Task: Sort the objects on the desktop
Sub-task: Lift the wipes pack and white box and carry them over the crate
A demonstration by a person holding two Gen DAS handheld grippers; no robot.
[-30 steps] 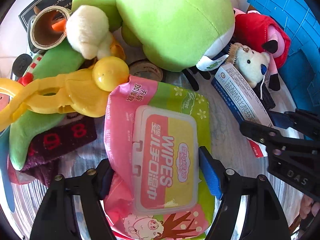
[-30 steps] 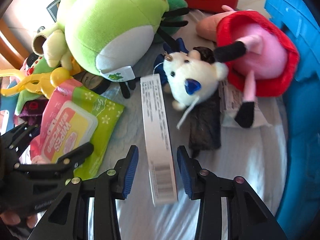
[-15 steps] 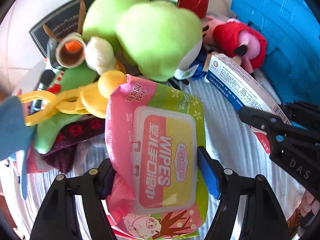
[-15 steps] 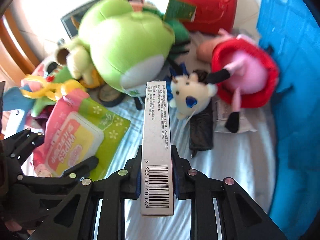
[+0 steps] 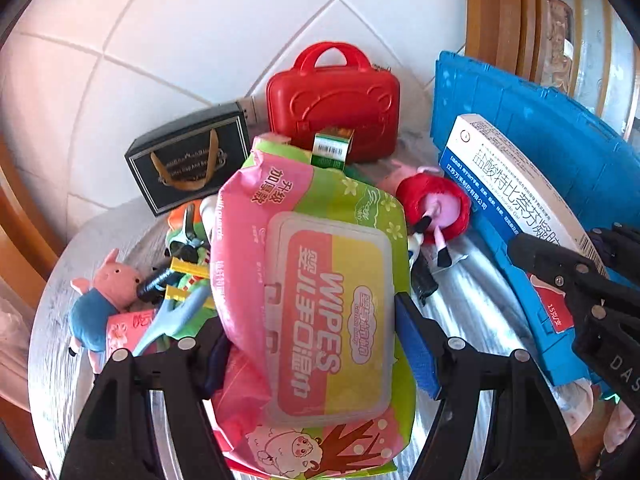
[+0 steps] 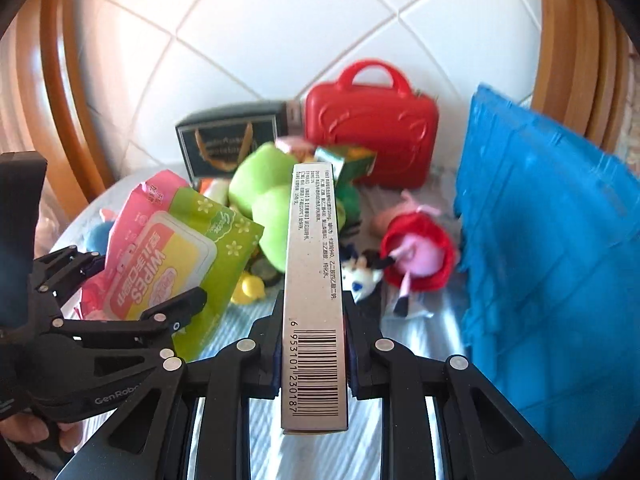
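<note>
My left gripper (image 5: 316, 328) is shut on a pink and green wipes pack (image 5: 320, 304) and holds it up above the table; it also shows in the right wrist view (image 6: 168, 264). My right gripper (image 6: 313, 344) is shut on a long white and blue medicine box (image 6: 314, 288), also lifted; the box shows at the right of the left wrist view (image 5: 516, 204). Below lie a green frog plush (image 6: 268, 208), a red and pink pig plush (image 5: 436, 208) and a small white plush (image 6: 362, 276).
A blue crate (image 6: 552, 240) stands at the right. A red toy suitcase (image 5: 334, 100) and a black gift box (image 5: 188, 160) stand at the back by the tiled wall. A pink pig in blue (image 5: 100, 300) and yellow toys (image 6: 248, 288) lie at the left.
Both grippers have risen well above the table with their loads. The right gripper closed on the medicine box a second ago and lifted it; the wipes pack went up too.
</note>
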